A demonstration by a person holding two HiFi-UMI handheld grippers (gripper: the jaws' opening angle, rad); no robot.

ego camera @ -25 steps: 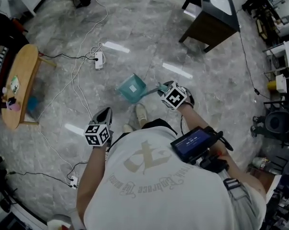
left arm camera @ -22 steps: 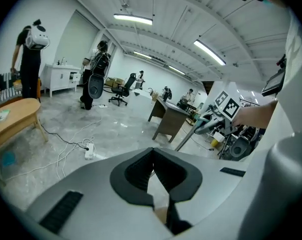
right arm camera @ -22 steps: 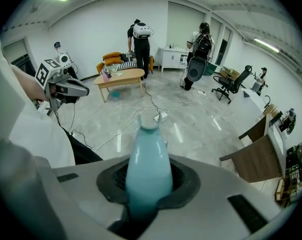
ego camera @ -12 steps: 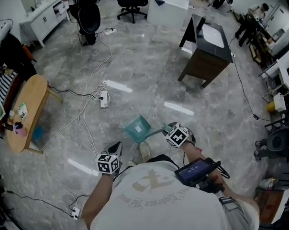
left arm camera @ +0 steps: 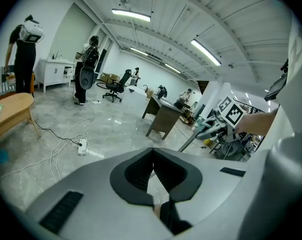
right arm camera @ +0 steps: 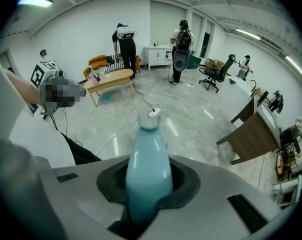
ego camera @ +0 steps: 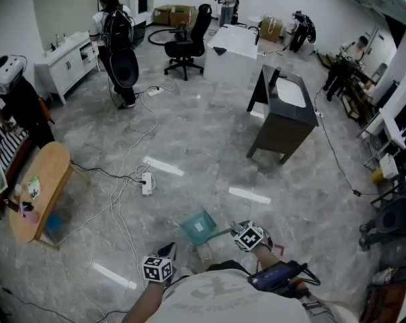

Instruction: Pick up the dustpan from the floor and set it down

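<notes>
The teal dustpan [ego camera: 197,226] is in front of the person's shoes in the head view, its thin handle running right into my right gripper [ego camera: 235,231]. In the right gripper view the teal handle [right arm camera: 148,154] fills the gap between the jaws, which are shut on it [right arm camera: 148,184]; the pan itself is out of that view. My left gripper [ego camera: 168,249] hangs to the lower left of the pan, apart from it. Its dark pads meet at the tips with nothing between them [left arm camera: 153,166]. The left gripper view also shows the right gripper's marker cube [left arm camera: 232,112].
An oval wooden table [ego camera: 38,187] stands at the left. A power strip [ego camera: 147,184] and loose cables trail over the grey floor ahead. A dark desk [ego camera: 283,123] is ahead to the right, an office chair [ego camera: 189,42] and people [ego camera: 115,46] farther back.
The head view has swung up from the floor to take in the room, so the dustpan and both grippers now sit low in the frame. The right gripper keeps its hold on the handle.
</notes>
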